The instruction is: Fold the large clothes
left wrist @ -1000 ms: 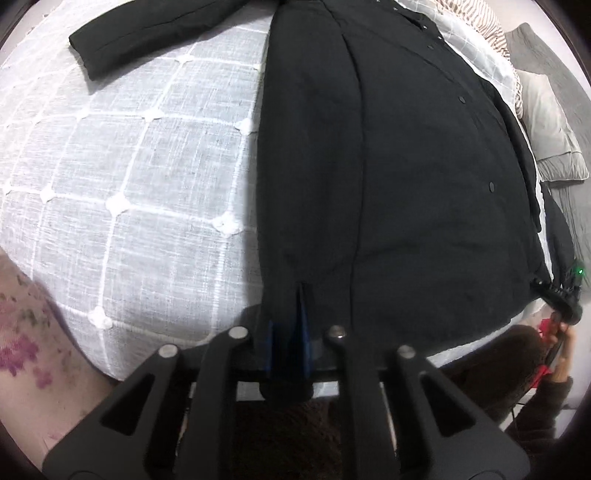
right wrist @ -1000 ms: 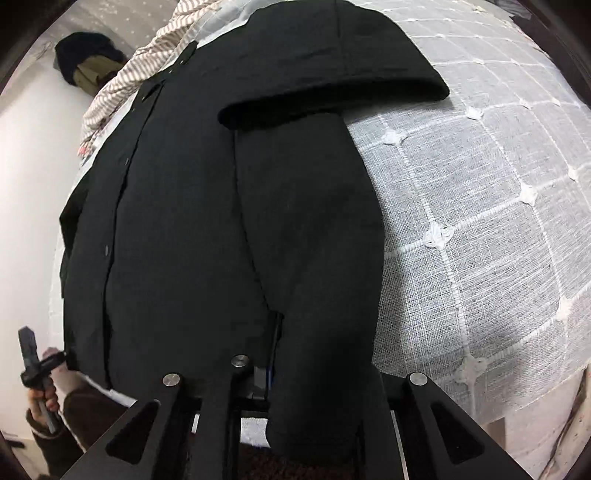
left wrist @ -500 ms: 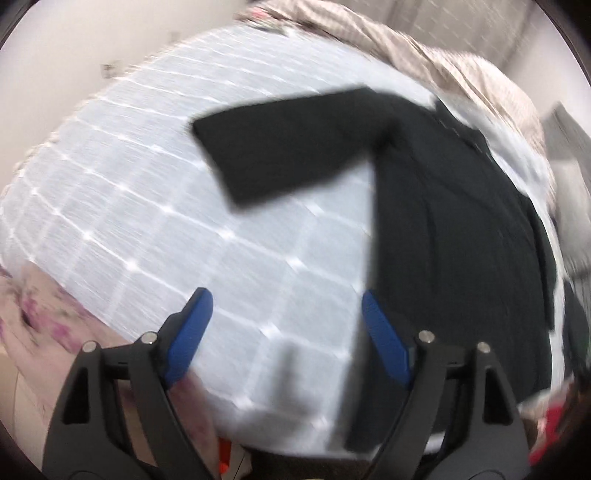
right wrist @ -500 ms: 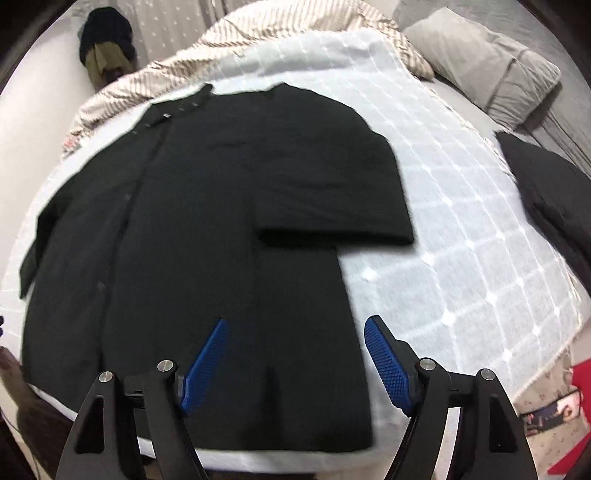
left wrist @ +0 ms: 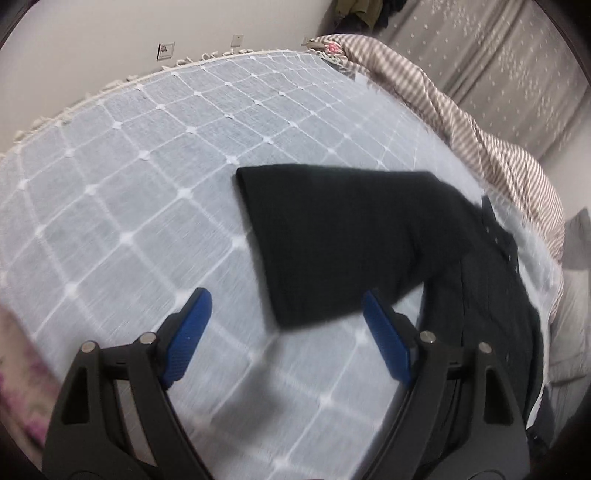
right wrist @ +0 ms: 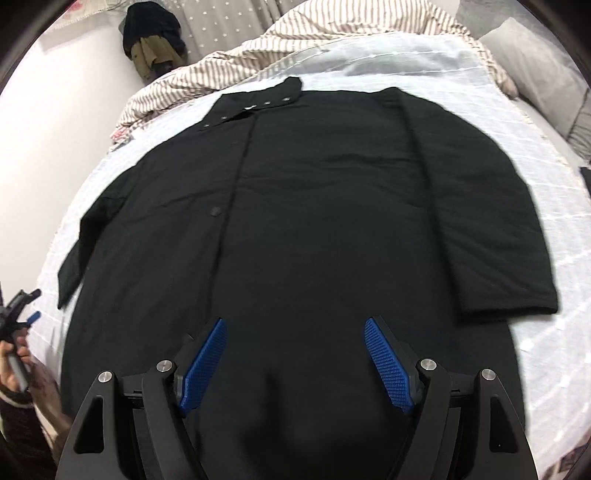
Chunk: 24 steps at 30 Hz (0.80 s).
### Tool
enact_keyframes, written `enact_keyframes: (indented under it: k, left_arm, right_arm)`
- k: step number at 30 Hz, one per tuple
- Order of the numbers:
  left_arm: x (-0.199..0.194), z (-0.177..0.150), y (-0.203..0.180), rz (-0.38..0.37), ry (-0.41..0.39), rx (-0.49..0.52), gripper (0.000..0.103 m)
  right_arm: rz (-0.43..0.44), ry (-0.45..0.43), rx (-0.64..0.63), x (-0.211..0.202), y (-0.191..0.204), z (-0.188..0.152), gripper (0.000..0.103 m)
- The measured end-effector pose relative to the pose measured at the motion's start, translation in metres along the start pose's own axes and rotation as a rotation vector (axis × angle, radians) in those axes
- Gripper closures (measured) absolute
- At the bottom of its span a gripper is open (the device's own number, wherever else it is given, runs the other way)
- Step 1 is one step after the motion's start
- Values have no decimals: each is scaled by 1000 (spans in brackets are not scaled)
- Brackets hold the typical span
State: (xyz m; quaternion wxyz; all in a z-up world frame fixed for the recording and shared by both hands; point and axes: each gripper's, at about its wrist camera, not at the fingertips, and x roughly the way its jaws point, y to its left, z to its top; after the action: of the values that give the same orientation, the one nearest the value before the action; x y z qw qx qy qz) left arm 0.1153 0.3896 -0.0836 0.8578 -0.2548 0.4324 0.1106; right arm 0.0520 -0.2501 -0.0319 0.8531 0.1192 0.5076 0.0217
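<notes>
A large black coat (right wrist: 314,229) lies flat on the bed, collar toward the far end, front buttoned. Its right sleeve (right wrist: 491,236) lies along the body. Its left sleeve (left wrist: 332,236) spreads out sideways over the white cover. My left gripper (left wrist: 284,328) is open and empty, above the cover just short of the left sleeve's cuff. It also shows at the left edge of the right wrist view (right wrist: 22,306). My right gripper (right wrist: 295,354) is open and empty, above the coat's lower part.
The bed has a white grid-pattern cover (left wrist: 129,192). A striped duvet (right wrist: 295,40) is bunched at the head of the bed. Grey pillows (right wrist: 535,66) lie at the far right. Dark clothes (right wrist: 151,33) hang by the curtain. A wall (left wrist: 110,37) lies beyond the bed's left side.
Both grippers let go of the coat's bottom hem, opened and rose. The left one swung left toward the spread sleeve; the right one now looks down the coat.
</notes>
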Motion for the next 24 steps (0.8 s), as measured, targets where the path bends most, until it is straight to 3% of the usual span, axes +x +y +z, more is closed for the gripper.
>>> enact_keyframes:
  k: [3, 5, 8, 9, 13, 19, 24]
  left_arm:
    - [22, 11, 6, -30, -20, -43, 20]
    - [41, 16, 9, -1, -20, -58, 28]
    - [67, 20, 9, 13, 28, -87, 49]
    - [70, 21, 8, 18, 23, -92, 54]
    - [65, 38, -7, 72, -30, -48, 93]
    - [9, 93, -20, 147, -289, 2, 94]
    - [8, 127, -20, 239, -357, 54, 93]
  right_arm:
    - [11, 3, 2, 20, 14, 8, 24]
    - [21, 12, 6, 31, 18, 9, 24]
    - [18, 54, -7, 51, 24, 6, 24]
    - [10, 66, -15, 56, 26, 4, 24]
    - [-21, 96, -31, 69, 25, 3, 24]
    - [-44, 94, -20, 73, 20, 8, 24]
    - [-48, 94, -6, 77, 14, 10, 24]
